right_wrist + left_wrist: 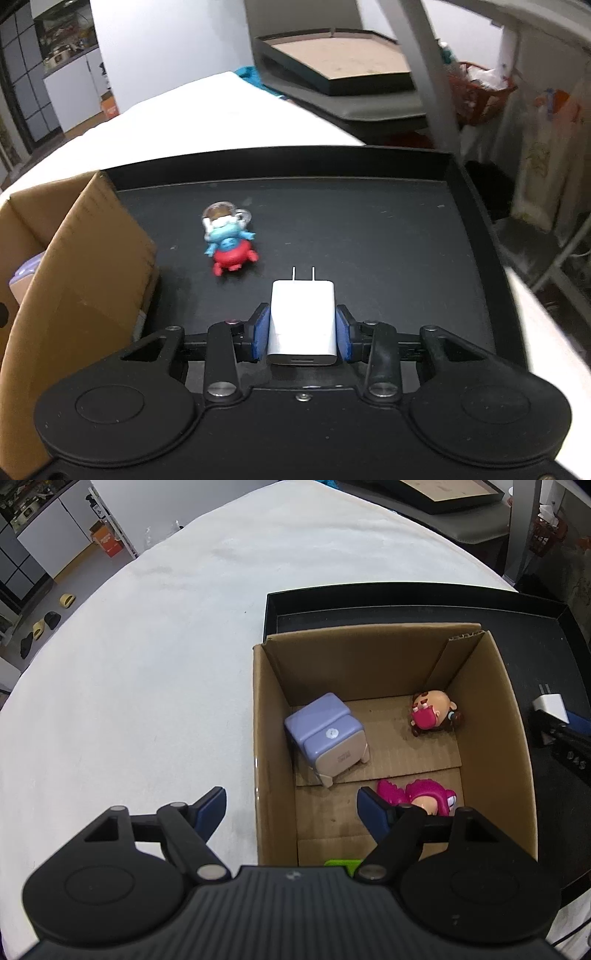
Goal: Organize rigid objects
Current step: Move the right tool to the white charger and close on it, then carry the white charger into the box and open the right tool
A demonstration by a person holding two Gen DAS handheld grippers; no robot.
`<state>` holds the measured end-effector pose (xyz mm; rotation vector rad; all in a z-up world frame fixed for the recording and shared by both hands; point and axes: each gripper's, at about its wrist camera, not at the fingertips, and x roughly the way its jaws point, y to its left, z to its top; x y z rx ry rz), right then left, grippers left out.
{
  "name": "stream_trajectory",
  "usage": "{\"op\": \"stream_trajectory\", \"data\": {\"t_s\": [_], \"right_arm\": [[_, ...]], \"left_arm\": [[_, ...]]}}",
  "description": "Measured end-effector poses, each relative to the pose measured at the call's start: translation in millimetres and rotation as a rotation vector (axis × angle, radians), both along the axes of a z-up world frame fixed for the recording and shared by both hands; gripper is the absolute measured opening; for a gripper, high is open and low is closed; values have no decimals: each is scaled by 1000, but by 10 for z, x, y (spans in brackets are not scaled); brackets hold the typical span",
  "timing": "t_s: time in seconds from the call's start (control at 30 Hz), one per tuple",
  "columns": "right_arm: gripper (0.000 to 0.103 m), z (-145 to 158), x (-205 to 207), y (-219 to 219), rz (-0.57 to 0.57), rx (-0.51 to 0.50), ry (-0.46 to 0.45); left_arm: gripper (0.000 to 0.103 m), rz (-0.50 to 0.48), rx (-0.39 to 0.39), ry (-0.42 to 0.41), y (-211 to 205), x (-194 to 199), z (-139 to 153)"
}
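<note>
Right tool [302, 334] has the white charger [303, 321] pinched across its flat sides, blue pads tight on the smooth plastic, prongs pointing away over the black tray [369, 229]. It looks light and rigid but slick, so a hold across the broad middle of the body, clear of the prongs, seems the safest. Left tool [291, 808] hangs wide and empty over the near wall of the cardboard box [495, 709], which sits on the tray, on the white bench [147, 646]. In the box lie a pink figure [424, 797], a lilac block [325, 734] and a big-headed doll [434, 710]. Farther out on the tray, a blue-and-red figure [229, 240], slightly blurred, probably hard plastic, lies loose.
</note>
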<state>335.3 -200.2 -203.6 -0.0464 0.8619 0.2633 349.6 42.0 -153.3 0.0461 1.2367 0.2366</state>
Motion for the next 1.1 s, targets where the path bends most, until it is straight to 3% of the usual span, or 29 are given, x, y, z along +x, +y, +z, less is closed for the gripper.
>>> {"op": "stream_trajectory", "data": {"t_s": [0.7,1.1], "right_arm": [[36,470,-218,-199,-17,81,-50],[36,815,-411,79,72,142,-101]], "left_arm": [[76,22,-11,-50,-25,-241,228],[76,-11,-50,-81,55,-333,270]]}}
